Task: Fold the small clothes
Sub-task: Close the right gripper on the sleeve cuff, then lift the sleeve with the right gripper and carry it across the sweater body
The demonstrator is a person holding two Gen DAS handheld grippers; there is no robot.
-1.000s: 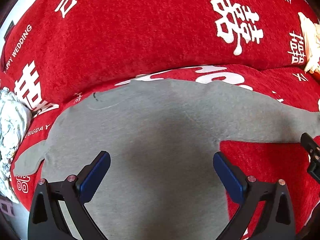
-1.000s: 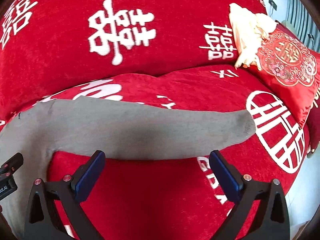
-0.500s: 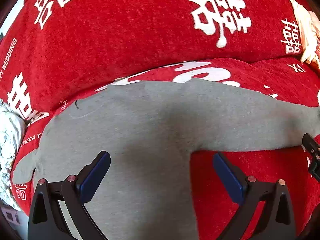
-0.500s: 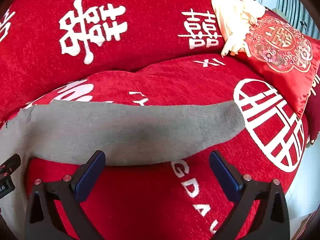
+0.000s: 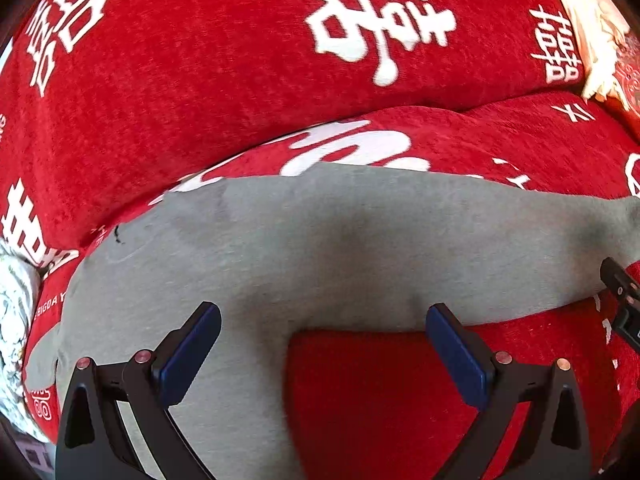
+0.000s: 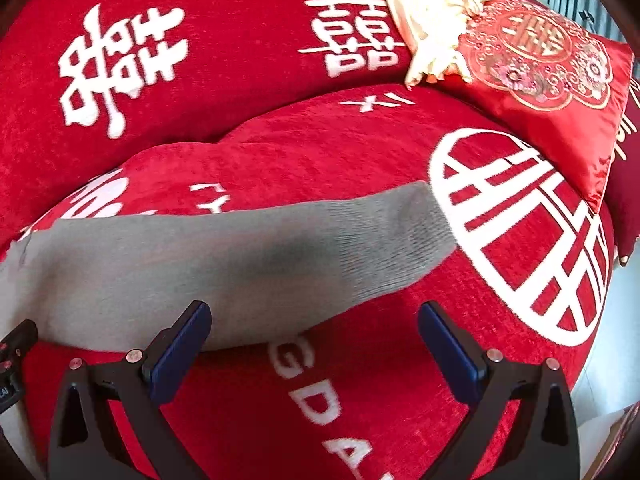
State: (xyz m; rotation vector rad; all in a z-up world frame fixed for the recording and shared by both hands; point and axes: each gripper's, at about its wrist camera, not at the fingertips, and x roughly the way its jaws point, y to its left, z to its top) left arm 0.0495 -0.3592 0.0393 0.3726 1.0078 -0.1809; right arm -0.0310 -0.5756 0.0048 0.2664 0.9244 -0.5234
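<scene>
A red sofa cover printed with big white characters fills everything ahead of both tools, rising into a backrest beyond them; spread flat on the seat lies a grey garment, its body running down between and beneath the left gripper, whose blue-padded jaws stand wide apart with nothing between them; the cloth's lower edge passes just ahead of its right-hand pad, with bare red cover below it; one long grey sleeve reaches out to the right, lying straight across in front of the right gripper, which is also spread wide and empty; its left-hand pad overlaps the sleeve's near edge, though I cannot tell whether it touches, while its right-hand pad sits over bare red fabric; the ribbed cuff ends ahead and to the right of that tool, beside a large white circular emblem; farther off to the right leans an embroidered red cushion with a cream cloth bunched against it; at the far left of the left gripper sits a crumpled white bundle.
</scene>
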